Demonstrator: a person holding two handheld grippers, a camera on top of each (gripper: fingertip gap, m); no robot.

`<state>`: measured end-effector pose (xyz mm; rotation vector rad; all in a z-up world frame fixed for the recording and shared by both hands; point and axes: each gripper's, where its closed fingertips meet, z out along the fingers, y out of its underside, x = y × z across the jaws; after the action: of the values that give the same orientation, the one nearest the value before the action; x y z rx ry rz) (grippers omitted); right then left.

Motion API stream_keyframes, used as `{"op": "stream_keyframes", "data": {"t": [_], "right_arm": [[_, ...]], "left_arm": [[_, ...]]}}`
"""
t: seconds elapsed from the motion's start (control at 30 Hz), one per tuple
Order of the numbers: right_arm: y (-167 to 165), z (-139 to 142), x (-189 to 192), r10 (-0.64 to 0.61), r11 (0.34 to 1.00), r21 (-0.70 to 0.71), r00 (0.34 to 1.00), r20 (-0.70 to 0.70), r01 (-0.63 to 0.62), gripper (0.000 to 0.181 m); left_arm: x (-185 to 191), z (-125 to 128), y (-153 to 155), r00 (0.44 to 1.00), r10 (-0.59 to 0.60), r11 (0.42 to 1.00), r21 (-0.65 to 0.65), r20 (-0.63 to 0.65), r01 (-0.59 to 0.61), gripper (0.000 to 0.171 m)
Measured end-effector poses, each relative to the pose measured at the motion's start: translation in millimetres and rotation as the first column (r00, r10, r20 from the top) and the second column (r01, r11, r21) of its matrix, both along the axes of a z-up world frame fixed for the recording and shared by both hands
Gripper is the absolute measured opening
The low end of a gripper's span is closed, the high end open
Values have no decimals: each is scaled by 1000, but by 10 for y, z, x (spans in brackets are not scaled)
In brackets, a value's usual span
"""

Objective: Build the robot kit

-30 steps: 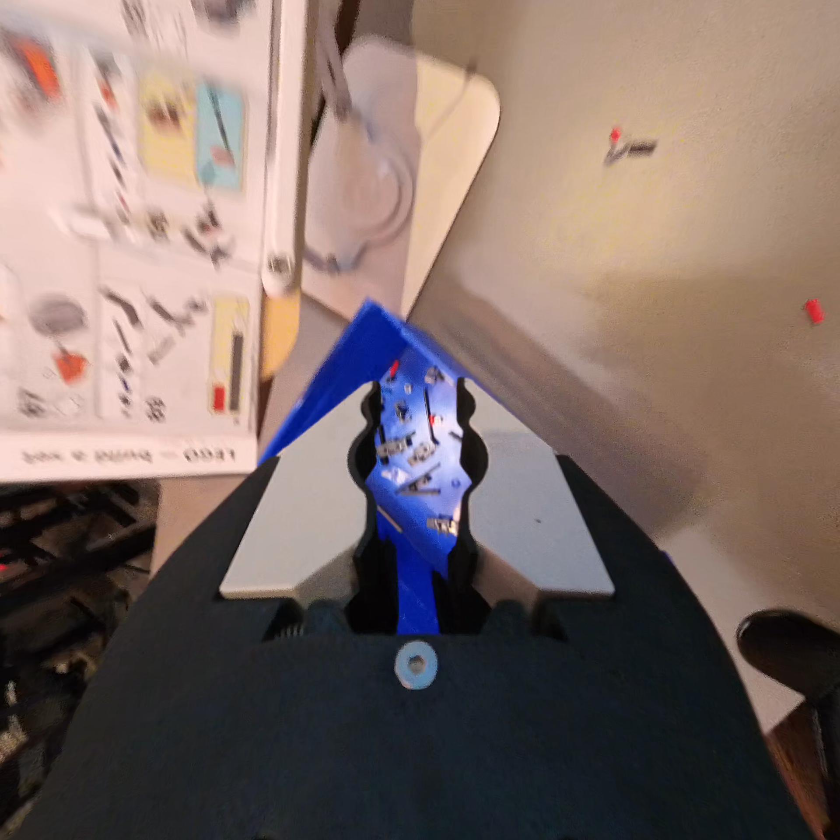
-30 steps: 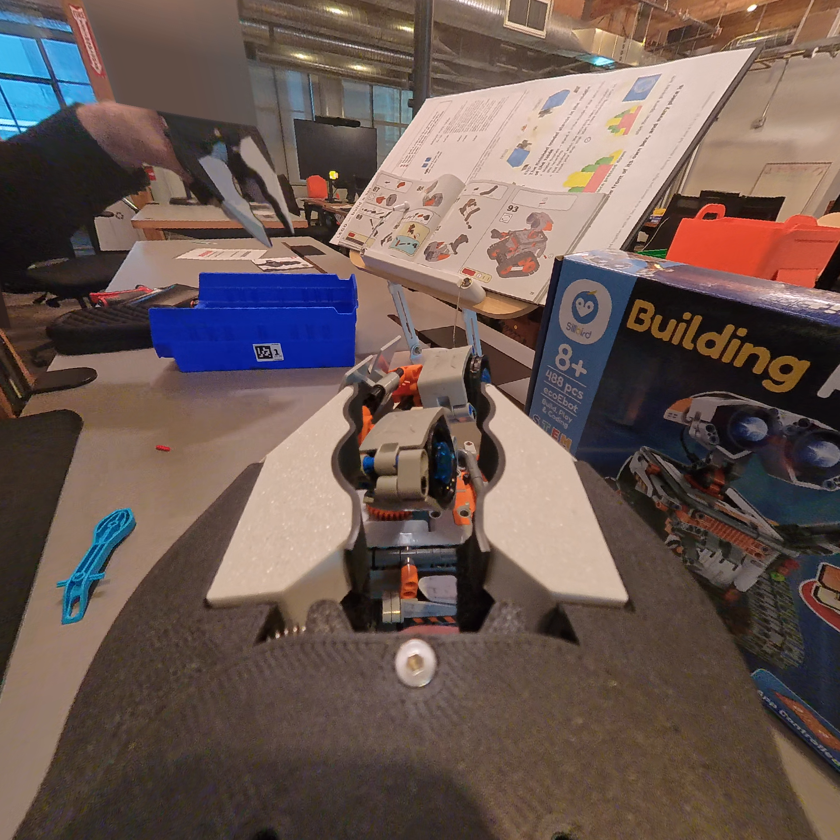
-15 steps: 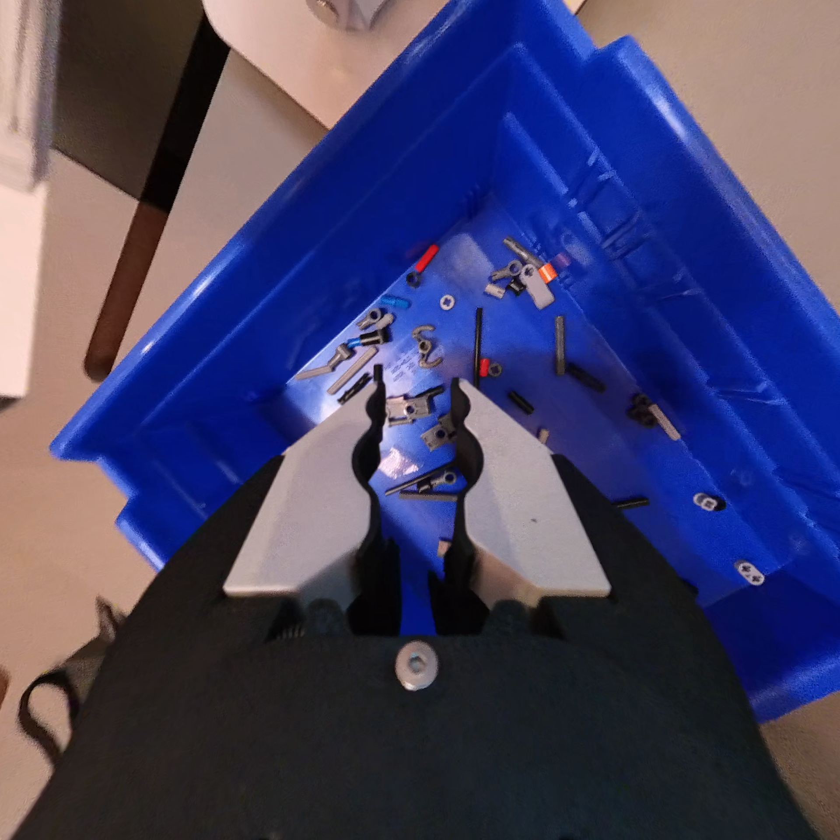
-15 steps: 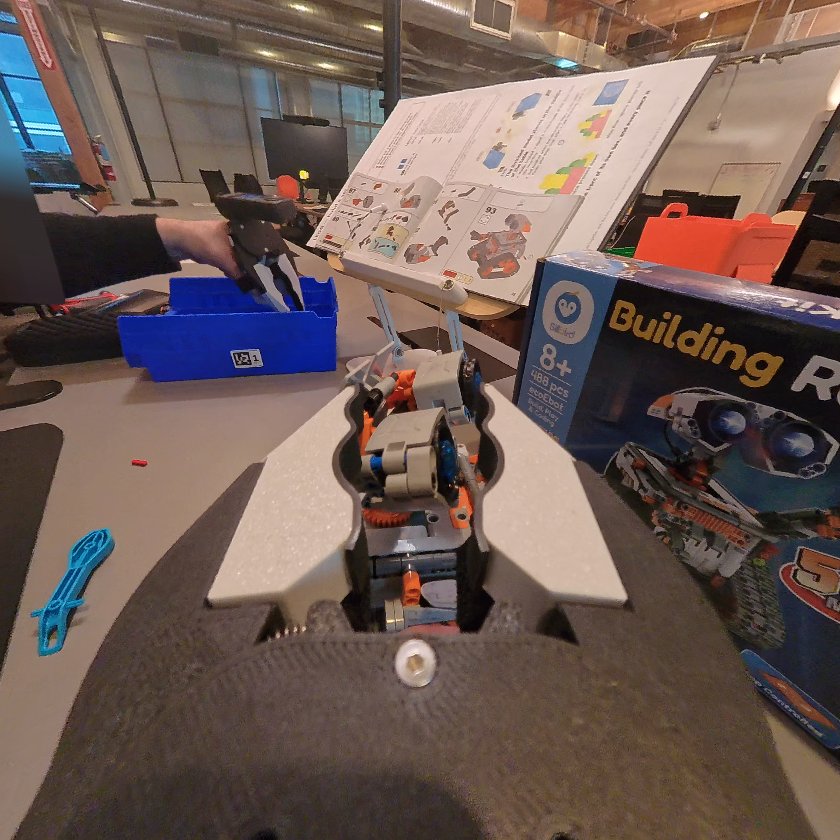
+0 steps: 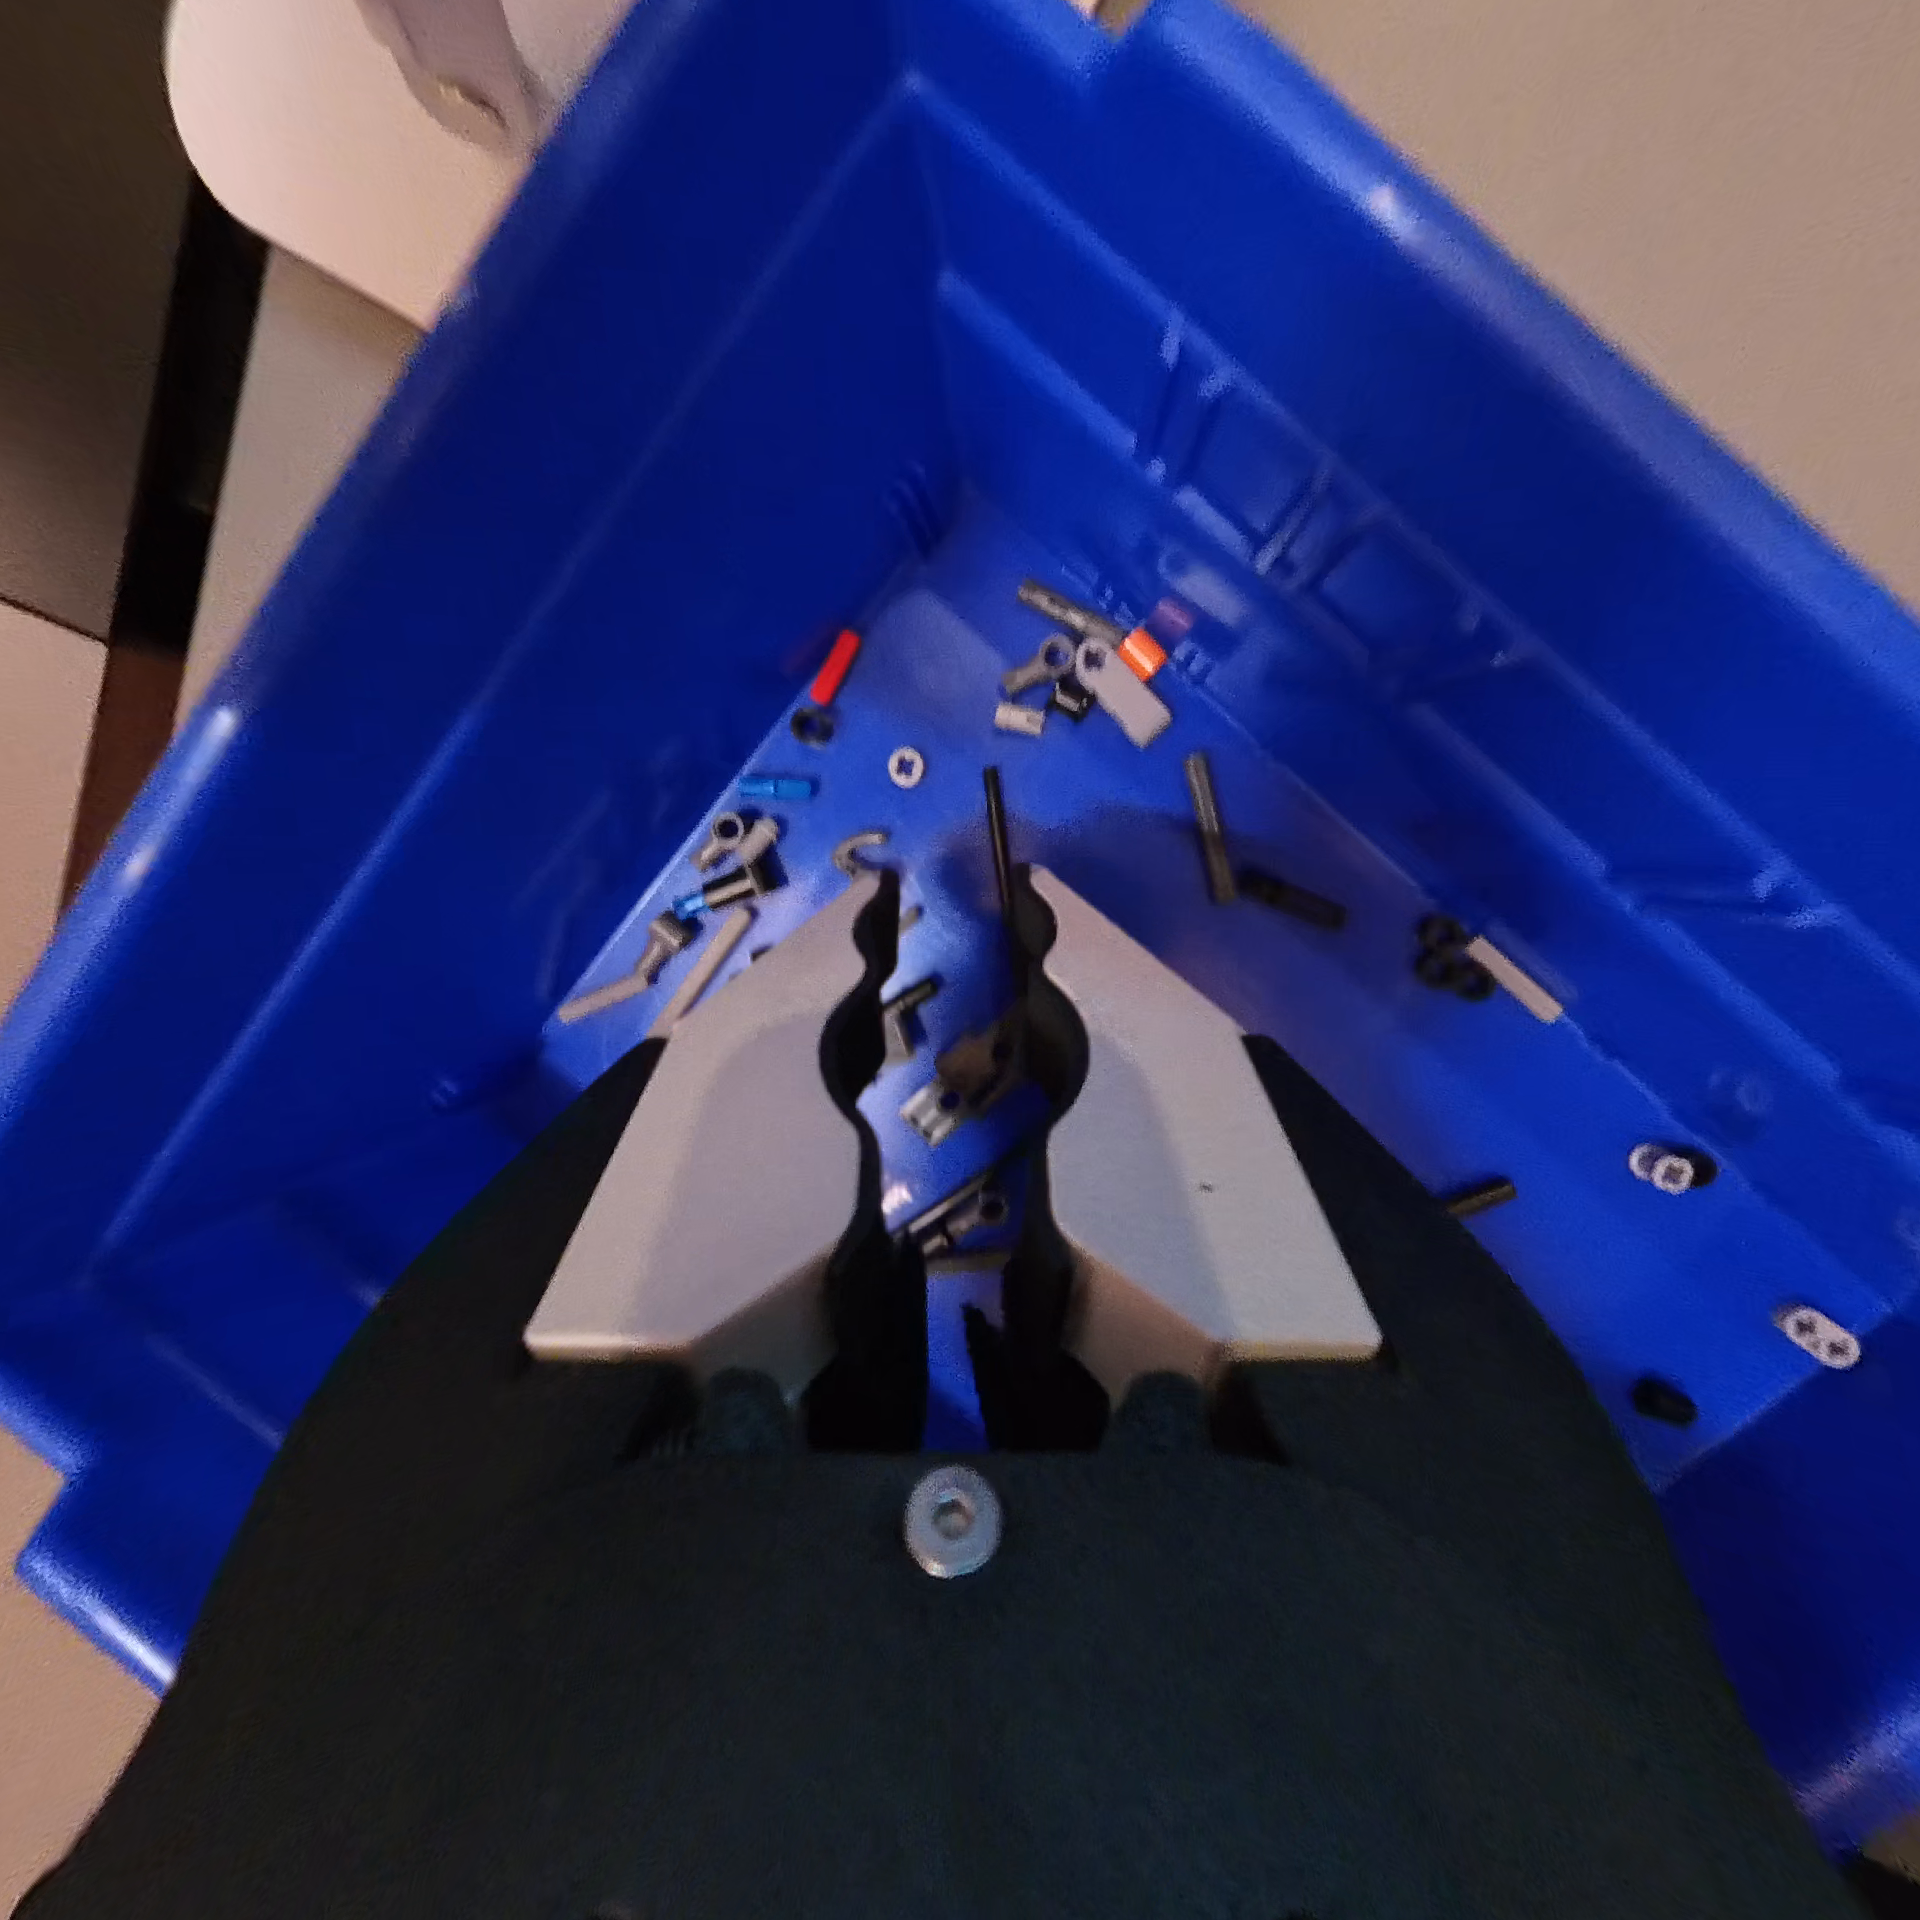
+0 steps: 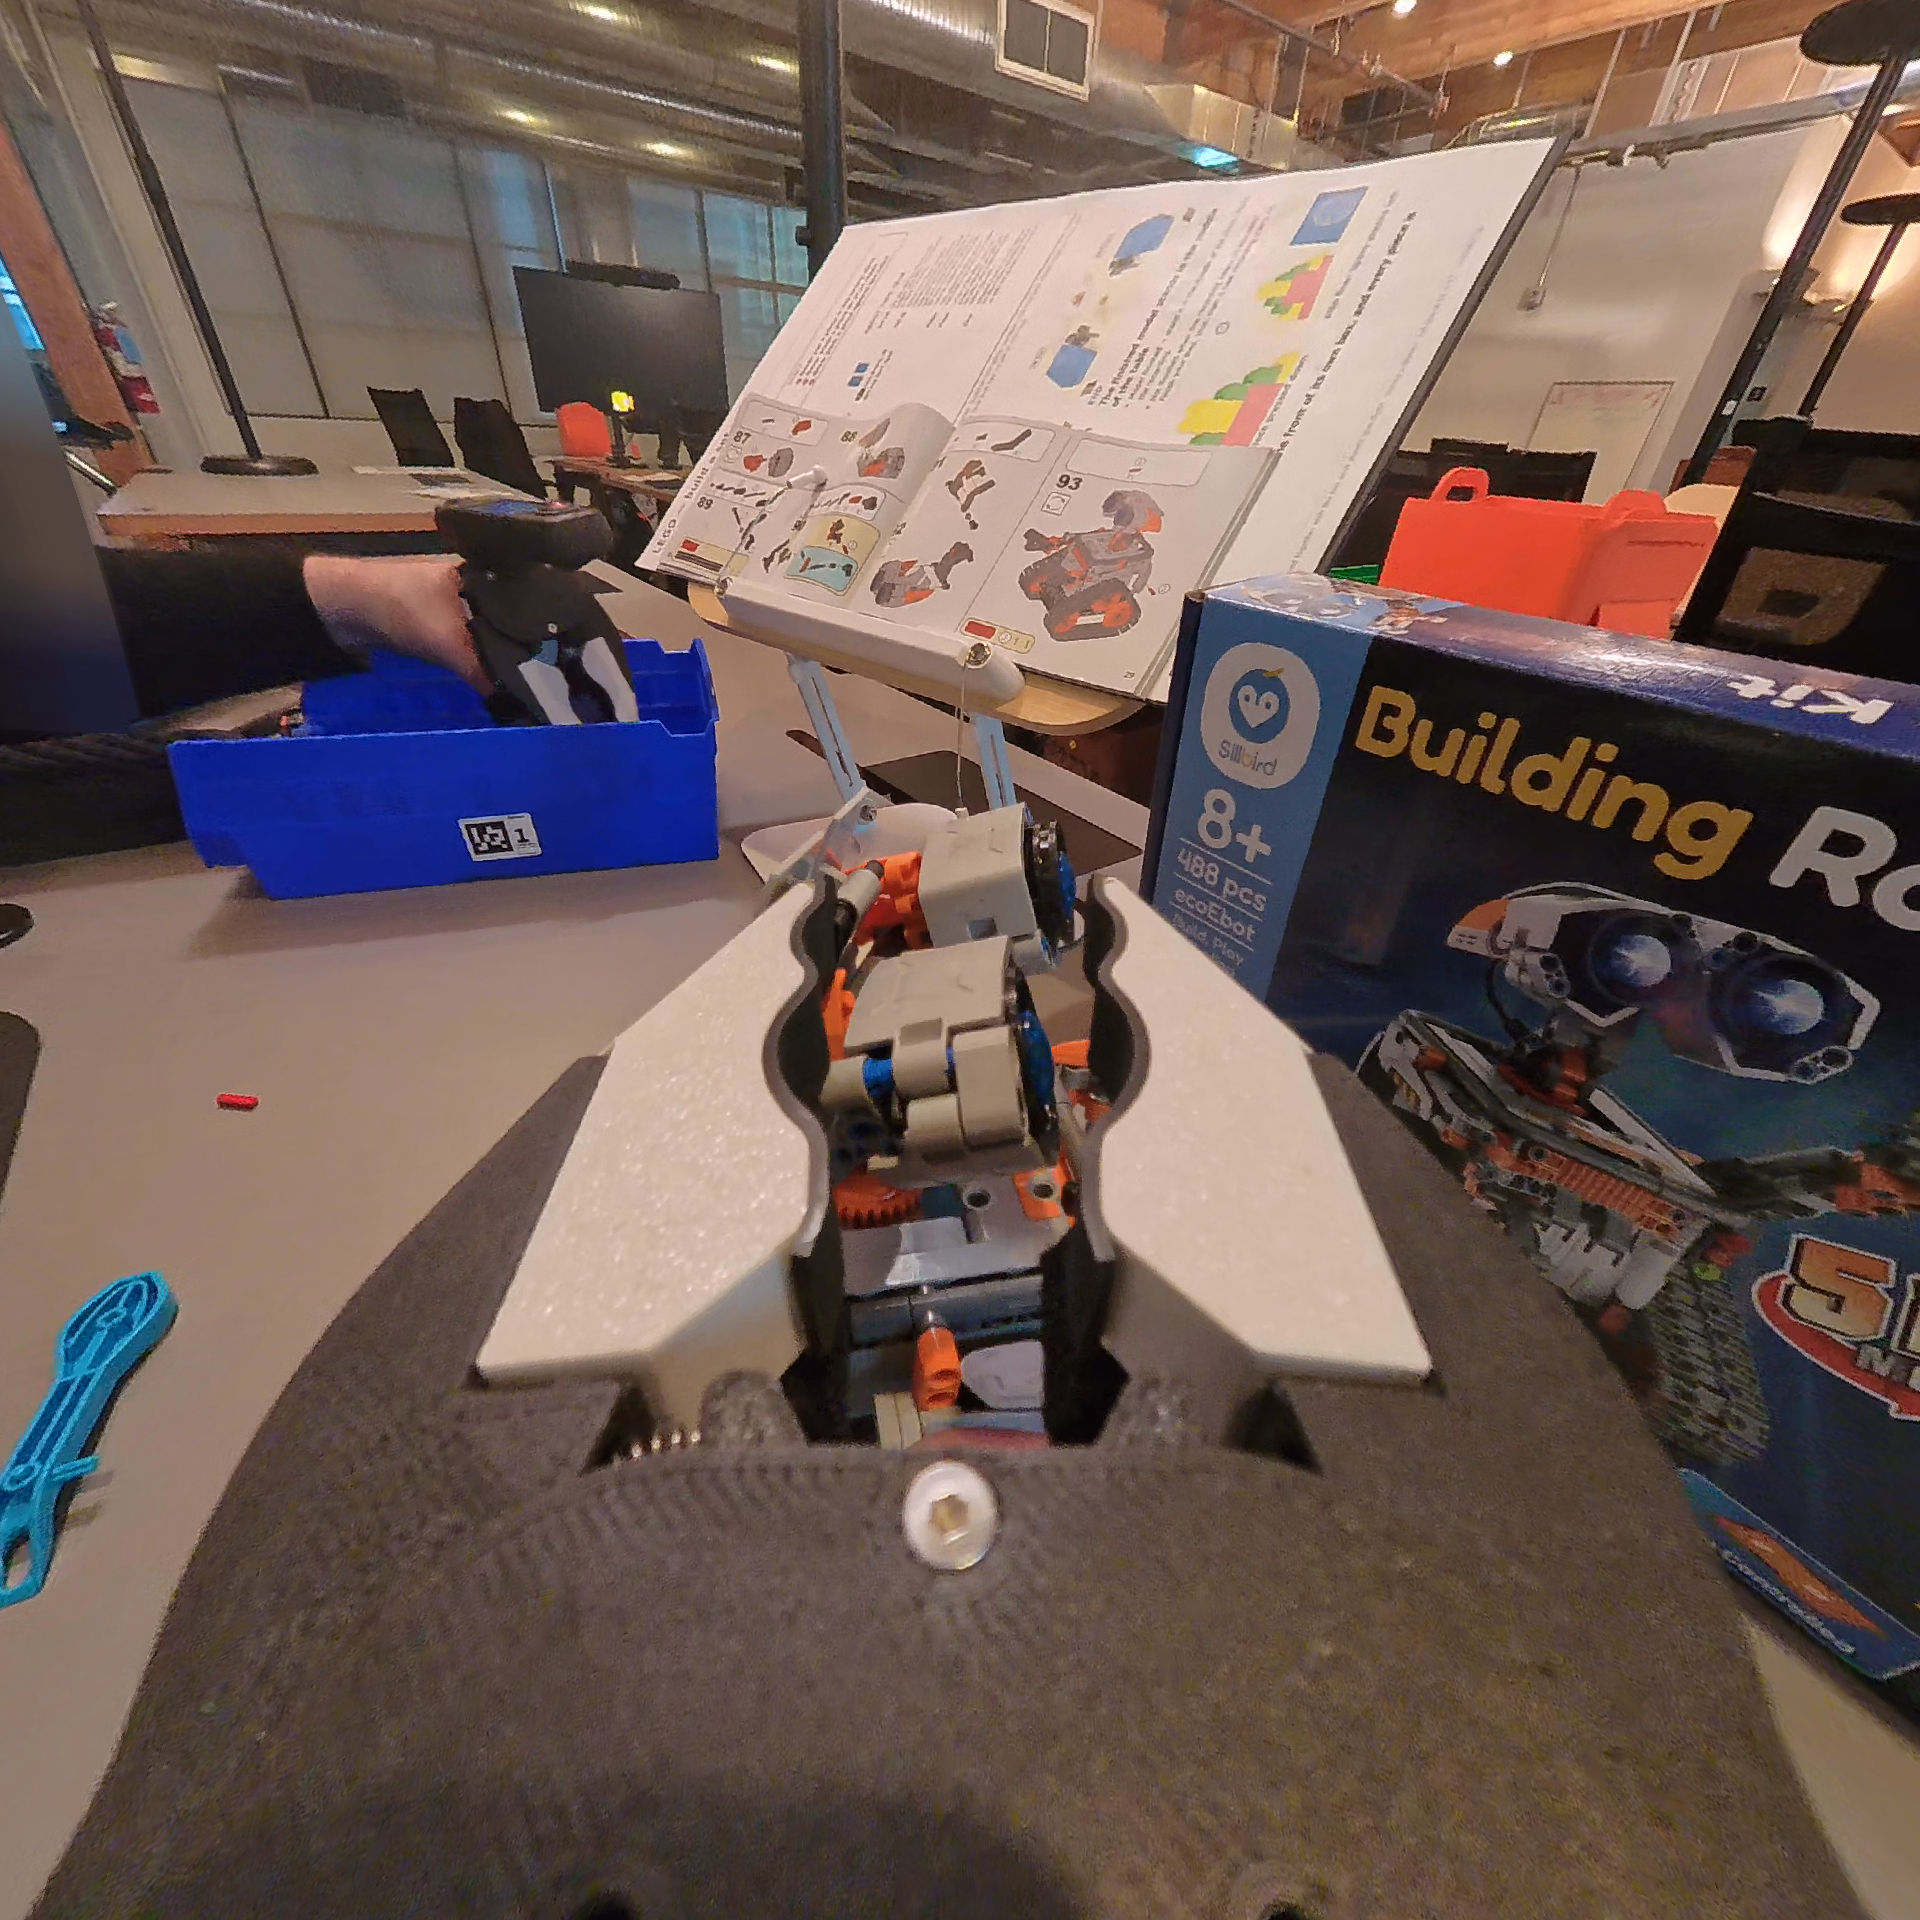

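Observation:
My left gripper is open with a narrow gap and reaches down into a blue bin. Its tips hover just above small loose building parts on the bin floor. A thin black axle lies by the right fingertip, and grey connectors show between the fingers. My right gripper is shut on a partly built grey, orange and blue brick robot model and holds it upright above the table. The right wrist view also shows the left gripper, held by a hand, inside the bin.
An open instruction booklet rests on a stand behind the model. The dark blue kit box stands close on the right. A light blue plastic tool and a small red piece lie on the grey table at the left. An orange container sits behind. Spacing between my two grippers at the tips: around 50 centimeters.
My left gripper swung from beside the bin to over it and dropped down among the parts. My right gripper kept hold of the model, nearly still.

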<state>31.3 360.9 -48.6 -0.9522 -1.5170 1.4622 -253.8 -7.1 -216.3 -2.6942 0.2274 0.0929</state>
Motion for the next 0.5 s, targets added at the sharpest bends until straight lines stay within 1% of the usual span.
{"op": "stream_keyframes", "data": {"t": [0.13, 0.2, 0.3, 0.33, 0.4, 0.5], "right_arm": [[-2, 3, 3, -5, 1000, 8, 1000, -2, 5, 46], [0, 3, 4, -5, 1000, 9, 1000, -4, 5, 46], [-7, 4, 7, -1, 1000, 10, 1000, -6, 1, 45], [-10, 4, 7, 0, 1000, 12, 1000, -7, 0, 45], [-16, 4, 11, 3, 1000, 16, 1000, -8, -3, 44], [-20, 5, 16, 5, 1000, 17, 1000, -10, -5, 44]], "left_arm": [[-156, 0, 222, 995, 14, 997, 73, -102, -6, 20], [-124, -16, 326, 992, -32, 994, 102, -121, 44, 20], [-138, -65, 431, 974, -95, 988, 98, -207, 118, 24], [-115, -98, 450, 969, -125, 985, 87, -213, 146, 24], [-140, -177, 435, 968, -132, 988, 46, -214, 144, 20], [-120, -212, 449, 983, -114, 990, 69, -144, 125, 18]]}}
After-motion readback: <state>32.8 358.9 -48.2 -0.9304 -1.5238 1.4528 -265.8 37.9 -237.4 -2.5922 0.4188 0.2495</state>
